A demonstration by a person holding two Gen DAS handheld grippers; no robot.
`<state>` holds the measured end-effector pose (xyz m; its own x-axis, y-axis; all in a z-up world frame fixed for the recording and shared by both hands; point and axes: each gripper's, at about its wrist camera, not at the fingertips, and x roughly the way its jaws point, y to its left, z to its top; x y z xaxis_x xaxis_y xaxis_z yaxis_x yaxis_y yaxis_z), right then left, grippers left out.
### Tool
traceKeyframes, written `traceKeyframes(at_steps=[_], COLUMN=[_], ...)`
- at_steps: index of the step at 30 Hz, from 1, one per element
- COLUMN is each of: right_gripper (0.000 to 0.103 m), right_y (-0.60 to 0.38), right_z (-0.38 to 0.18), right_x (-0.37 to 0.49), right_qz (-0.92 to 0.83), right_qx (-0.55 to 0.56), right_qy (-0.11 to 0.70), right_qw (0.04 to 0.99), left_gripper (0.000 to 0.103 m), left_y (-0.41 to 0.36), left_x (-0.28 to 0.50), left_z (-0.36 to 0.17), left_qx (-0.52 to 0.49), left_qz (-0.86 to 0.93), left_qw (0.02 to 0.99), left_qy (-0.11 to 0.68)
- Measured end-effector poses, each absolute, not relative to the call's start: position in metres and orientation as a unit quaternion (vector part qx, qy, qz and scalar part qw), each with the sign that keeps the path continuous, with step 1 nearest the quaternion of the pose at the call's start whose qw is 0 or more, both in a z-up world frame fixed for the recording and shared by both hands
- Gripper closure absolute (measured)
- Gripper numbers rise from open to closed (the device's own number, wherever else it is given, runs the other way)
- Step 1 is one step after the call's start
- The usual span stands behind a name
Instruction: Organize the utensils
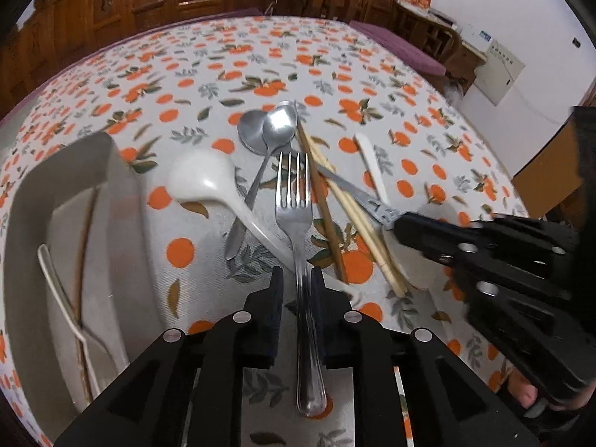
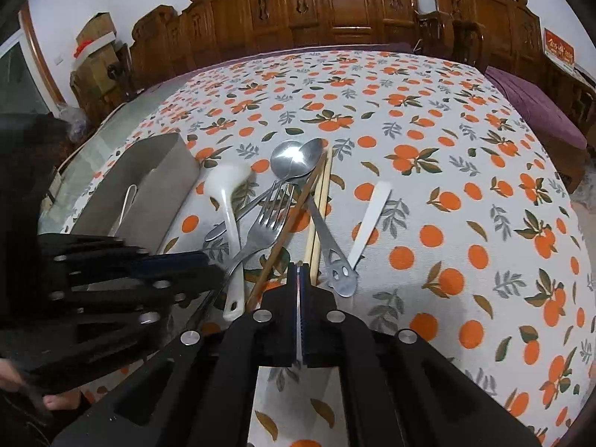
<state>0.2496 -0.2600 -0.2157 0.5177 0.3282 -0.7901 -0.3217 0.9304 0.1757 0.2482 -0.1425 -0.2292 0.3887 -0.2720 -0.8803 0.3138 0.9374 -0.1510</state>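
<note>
A steel fork (image 1: 294, 216) lies on the pile, its handle running between the fingers of my left gripper (image 1: 297, 279). A gap shows beside the handle, so the jaws stand slightly open around it. My right gripper (image 2: 299, 270) is shut with nothing visible between its pads. Its tip sits by the cut-out end of a metal spoon's handle (image 2: 341, 277) and the ends of pale chopsticks (image 2: 320, 205). The heap also holds a white plastic spoon (image 1: 201, 182), another metal spoon (image 1: 251, 132) and a brown chopstick (image 1: 327, 219). A white flat utensil (image 2: 372, 212) lies apart on the right.
A grey organizer tray (image 1: 33, 231) stands left of the pile with a thin white utensil (image 1: 59, 290) and a brown chopstick inside. The orange-print tablecloth (image 2: 465, 186) covers the table. Carved wooden chairs (image 2: 335, 7) line the far edge. A person's fingers (image 1: 521, 395) hold the right gripper.
</note>
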Motion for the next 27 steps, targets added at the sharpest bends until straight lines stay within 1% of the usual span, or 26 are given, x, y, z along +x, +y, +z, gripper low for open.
traceKeyframes(at_steps=[9, 10, 13, 21, 27], right_gripper=[0.100, 0.100, 0.100, 0.100, 0.100], right_y=[-0.264, -0.265, -0.266, -0.257, -0.243], right_z=[-0.216, -0.216, -0.216, -0.224, -0.232], right_x=[0.242, 0.242, 0.242, 0.254, 0.273], right_qz=[0.191, 0.191, 0.191, 0.200, 0.195], right_qx=[0.004, 0.004, 0.006, 0.020, 0.009], right_qy=[0.452, 0.452, 0.453, 0.457, 0.464], right_qw=[0.872, 0.871, 0.871, 0.866, 0.864], left_gripper=[0.090, 0.097, 0.097, 0.097, 0.097], left_y=[-0.158, -0.159, -0.157, -0.141, -0.126], left_x=[0.261, 0.262, 0.261, 0.242, 0.231], left_z=[-0.236, -0.236, -0.235, -0.207, -0.187], left_qx=[0.056, 0.056, 0.045, 0.025, 0.015], left_qz=[-0.160, -0.158, -0.161, -0.169, -0.170], left_qw=[0.837, 0.837, 0.837, 0.857, 0.867], left_qy=[0.520, 0.520, 0.520, 0.487, 0.468])
